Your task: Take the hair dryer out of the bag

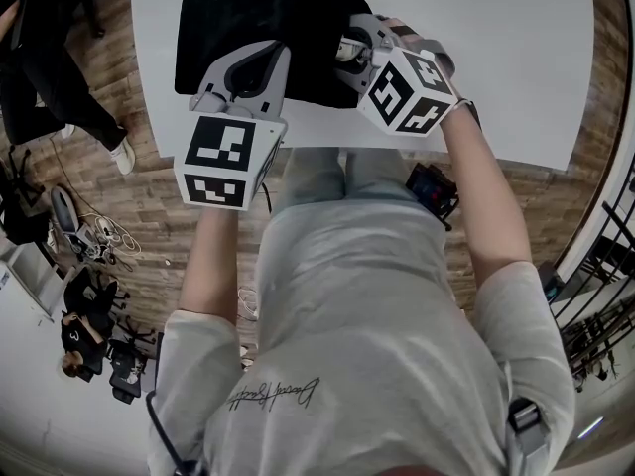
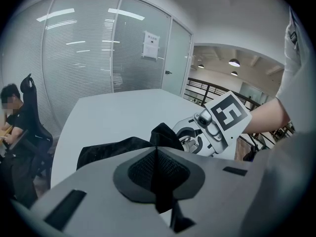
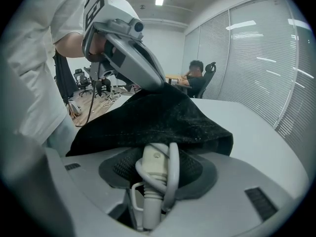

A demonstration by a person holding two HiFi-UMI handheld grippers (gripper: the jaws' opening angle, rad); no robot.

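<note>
A black fabric bag (image 1: 248,18) lies on the white table (image 1: 496,58). My left gripper (image 1: 260,64) is shut on the bag's near edge; in the left gripper view black cloth (image 2: 165,206) is pinched in the seam of my left gripper (image 2: 158,177). My right gripper (image 1: 353,50) is at the bag's right corner. Its jaws are closed on the white cord end of the hair dryer (image 3: 153,164), with a loop of cable beside it. The rest of the dryer is hidden under the bag (image 3: 158,117). The left gripper (image 3: 133,58) holds the cloth up behind it.
The table's near edge runs just below both grippers, with wooden floor (image 1: 159,196) beyond. A person in black (image 1: 40,58) is at the left. Another seated person (image 3: 195,80) is at a desk by the glass wall with blinds (image 2: 79,58). Cables lie on the floor (image 1: 94,231).
</note>
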